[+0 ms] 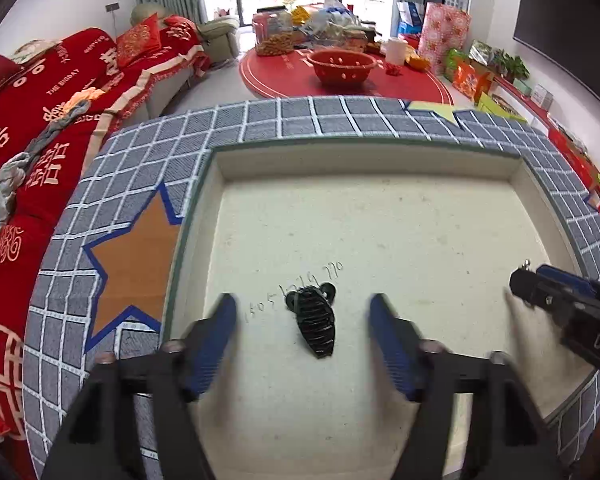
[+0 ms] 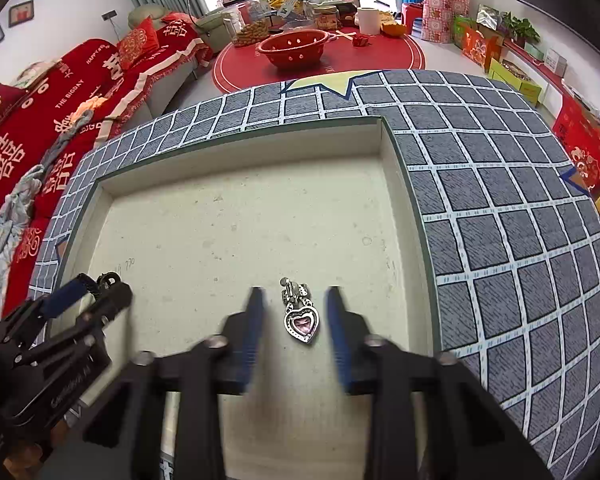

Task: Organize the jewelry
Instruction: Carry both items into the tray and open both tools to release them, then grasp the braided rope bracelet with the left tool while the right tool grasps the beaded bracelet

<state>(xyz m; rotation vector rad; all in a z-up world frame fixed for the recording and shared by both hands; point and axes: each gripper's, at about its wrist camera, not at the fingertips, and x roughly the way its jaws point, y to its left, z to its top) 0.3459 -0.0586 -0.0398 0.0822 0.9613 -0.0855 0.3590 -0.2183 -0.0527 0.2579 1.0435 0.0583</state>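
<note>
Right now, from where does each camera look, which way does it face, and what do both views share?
Left wrist: sits on the left gripper, looking down into the tray at a black hair claw lying between its open jaws; the right gripper enters at right.
Right wrist: sits on the right gripper, looking down at a heart pendant lying between its open jaws; the left gripper shows at left.
Shared: tray, checked cloth, red basket.

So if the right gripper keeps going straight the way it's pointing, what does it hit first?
Most likely the heart pendant, lying between the open fingers of the right gripper on the tray floor; depth is hard to judge.
</note>
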